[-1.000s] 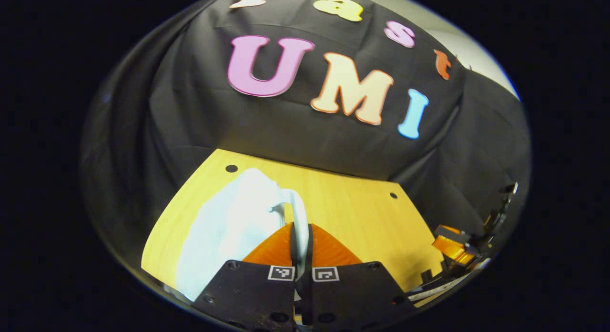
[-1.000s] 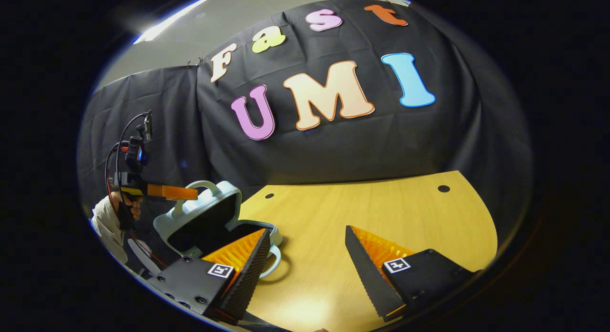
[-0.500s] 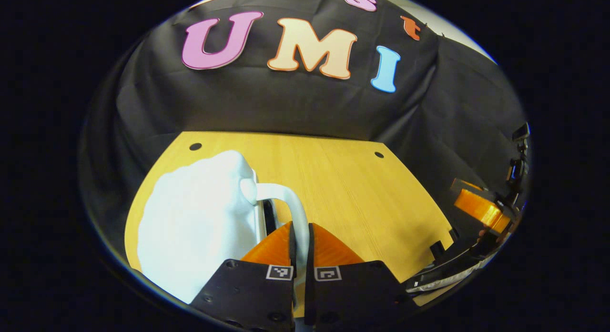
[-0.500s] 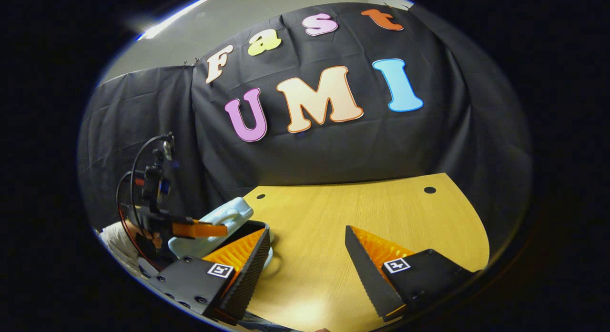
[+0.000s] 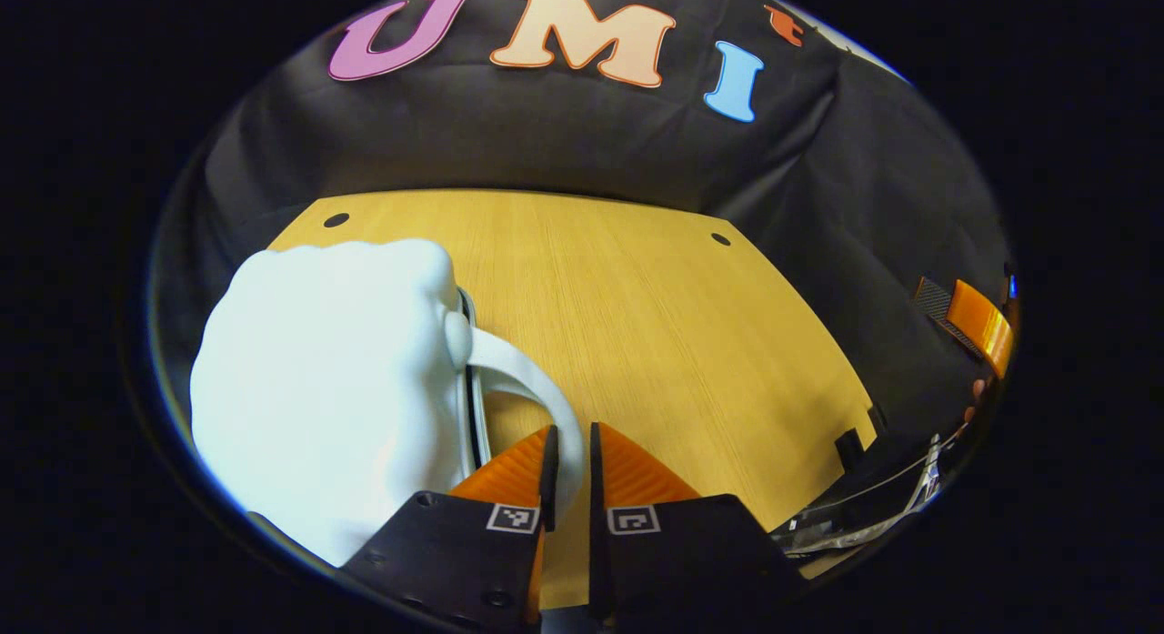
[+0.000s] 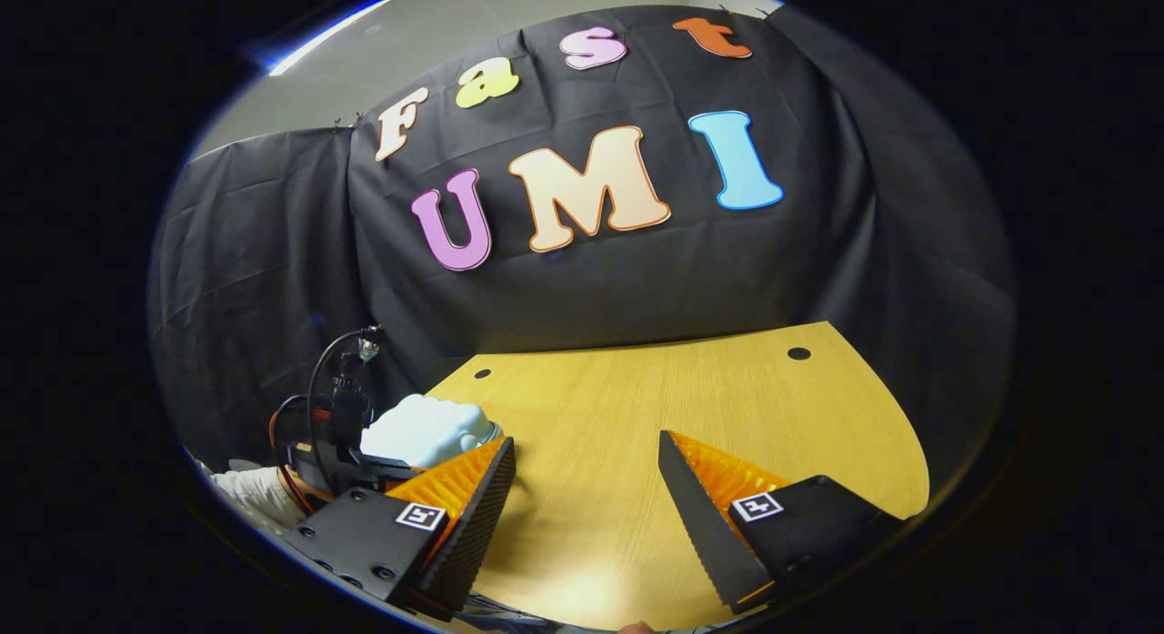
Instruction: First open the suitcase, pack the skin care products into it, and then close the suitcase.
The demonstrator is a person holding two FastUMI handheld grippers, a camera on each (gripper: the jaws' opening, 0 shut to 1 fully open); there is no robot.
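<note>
A pale mint suitcase (image 5: 327,379) lies on the wooden table (image 5: 655,316) at the left of the left gripper view, its lid down on the base. Its curved handle (image 5: 523,388) arches toward me. My left gripper (image 5: 571,447) is shut on that handle, which runs between the two fingers. In the right gripper view the suitcase (image 6: 423,429) sits low at the left with the left gripper (image 6: 341,434) behind it. My right gripper (image 6: 584,438) stands open above bare table (image 6: 637,397), holding nothing, well to the right of the suitcase.
The table has small round holes near its far corners (image 5: 336,220) (image 5: 720,239). The black cloth wall stands close behind the far edge. Cables and a dark fixture (image 5: 864,507) lie at the table's near right edge. A white sleeve (image 6: 255,484) shows beside the left gripper.
The suitcase lid has swung down from open to closed, brought down by my left gripper holding the handle. The right gripper stays open and has hardly moved.
</note>
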